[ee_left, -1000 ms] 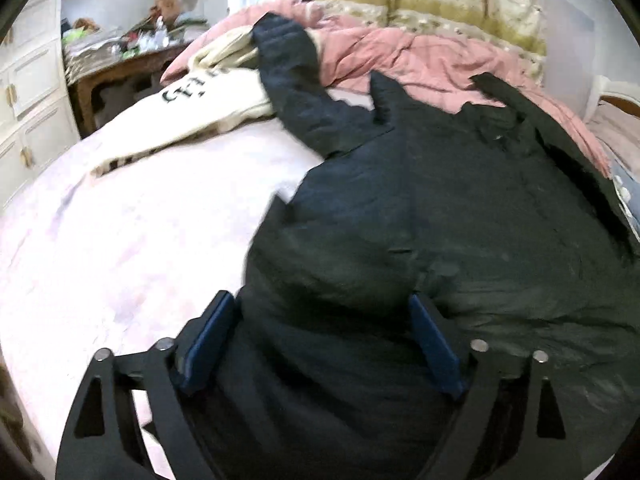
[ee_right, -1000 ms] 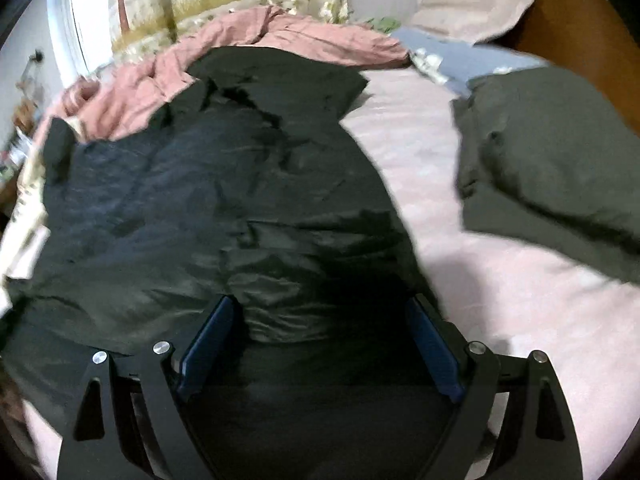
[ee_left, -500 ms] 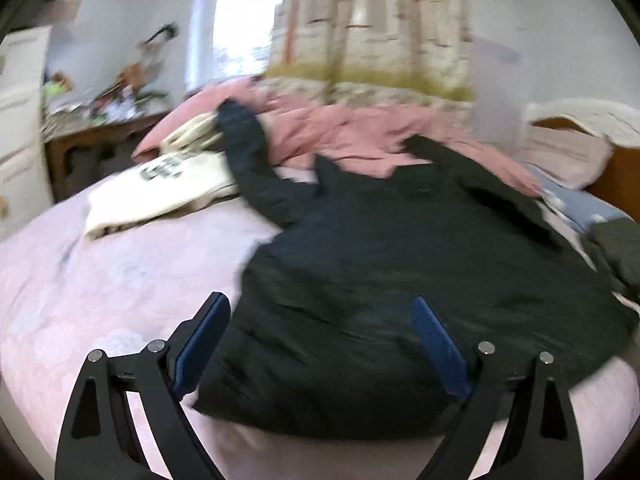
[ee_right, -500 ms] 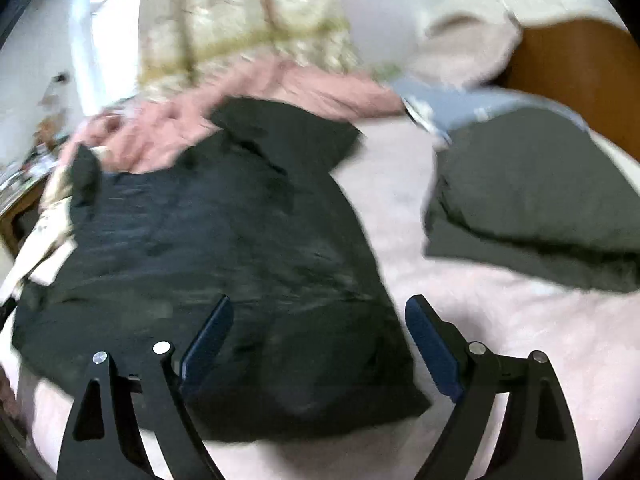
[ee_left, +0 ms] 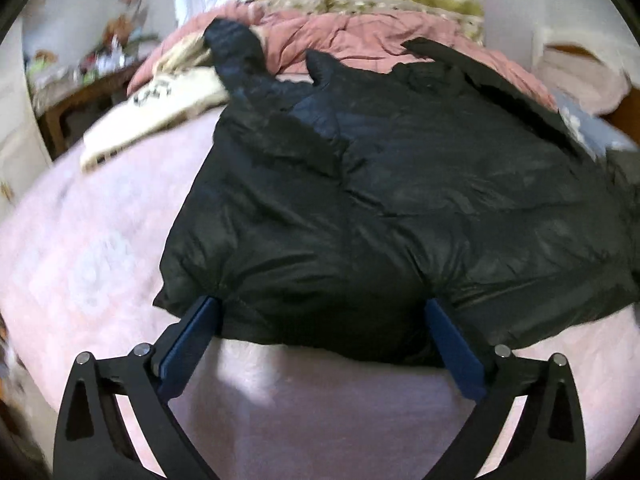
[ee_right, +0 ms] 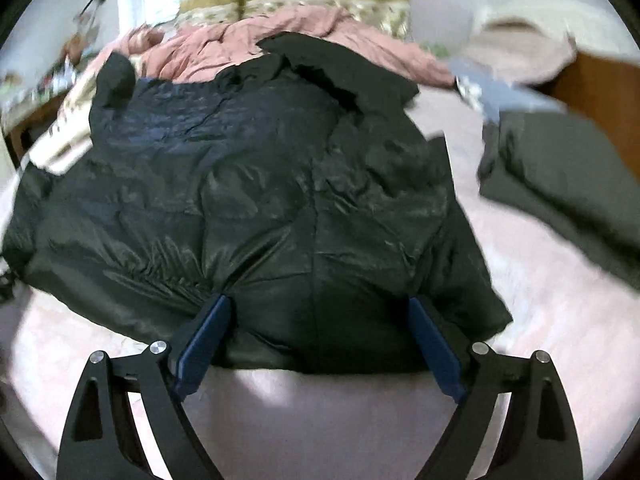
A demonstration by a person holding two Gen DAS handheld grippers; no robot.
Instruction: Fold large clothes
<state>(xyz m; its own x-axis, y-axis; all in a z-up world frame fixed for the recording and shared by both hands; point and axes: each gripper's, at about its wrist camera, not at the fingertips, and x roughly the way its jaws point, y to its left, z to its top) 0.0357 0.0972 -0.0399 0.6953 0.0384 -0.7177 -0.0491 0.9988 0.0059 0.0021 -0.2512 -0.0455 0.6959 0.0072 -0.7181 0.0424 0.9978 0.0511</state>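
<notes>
1. Jacket (ee_left: 400, 200), black and puffy, lies spread on the pink bedsheet (ee_left: 100, 240); its near hem now shows whole, where a second ago fabric filled both views.
2. Left gripper (ee_left: 320, 312) and right gripper (ee_right: 320, 312): fingers wide apart, tips at the hem, clamping nothing. Judgement: hem grab pending.
3. Room: pink quilt (ee_left: 360, 32), cream garment (ee_left: 160, 108), grey folded garment (ee_right: 560, 168), wooden side table (ee_left: 80, 96).

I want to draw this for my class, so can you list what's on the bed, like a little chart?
main garment: puffy black jacket spread flat on the pale pink bed sheet
left tool: open, at the jacket's near hem
right tool: open, at the near hem
beside it, left: cream top with black lettering
beside it, right: folded dark grey-green garment
behind: rumpled pink quilt
</notes>
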